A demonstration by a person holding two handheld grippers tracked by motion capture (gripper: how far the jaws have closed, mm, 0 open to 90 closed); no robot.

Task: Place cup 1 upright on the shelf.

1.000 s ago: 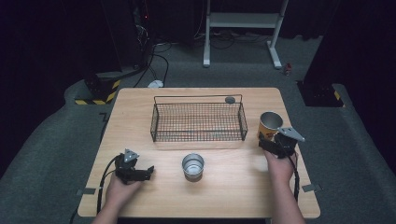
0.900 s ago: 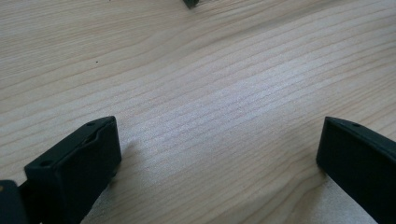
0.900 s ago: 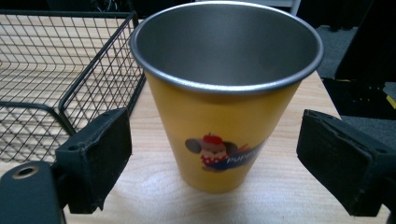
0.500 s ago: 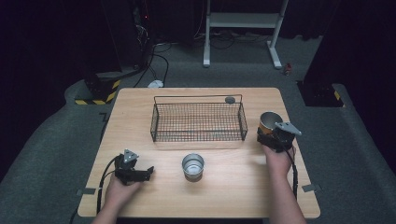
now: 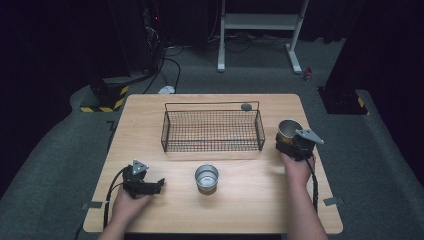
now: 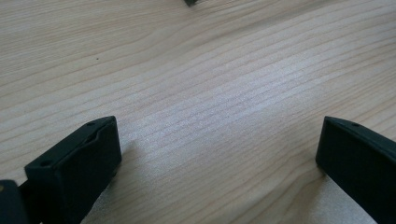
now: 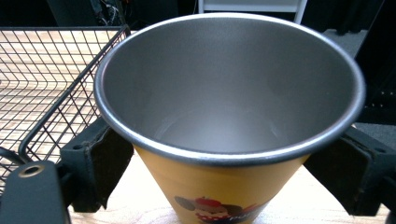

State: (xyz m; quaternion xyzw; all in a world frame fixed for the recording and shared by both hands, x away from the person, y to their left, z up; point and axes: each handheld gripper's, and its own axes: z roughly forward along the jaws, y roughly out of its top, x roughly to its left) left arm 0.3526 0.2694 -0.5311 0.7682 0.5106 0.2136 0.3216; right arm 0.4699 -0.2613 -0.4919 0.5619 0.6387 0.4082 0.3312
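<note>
From above, my right tool (image 5: 292, 142) has moved forward over the last second, in toward the orange cup (image 5: 288, 128) at the right side of the wooden tabletop (image 5: 235, 210). The cup stands upright just beside the right end of the wire basket (image 5: 212, 131). Seen from my right tool, its two black jaws now sit on either side of the cup, below the steel rim. They look pressed to the cup's wall, though I cannot be sure the grip is fully closed. The cup has not left the tabletop.

My left tool (image 5: 145, 184) has not moved; it rests at the near left with its jaws spread wide and nothing between them. A small steel cup (image 5: 206, 176) stands alone at the near middle.

I judge the approach done, with a lift toward the basket likely next.
</note>
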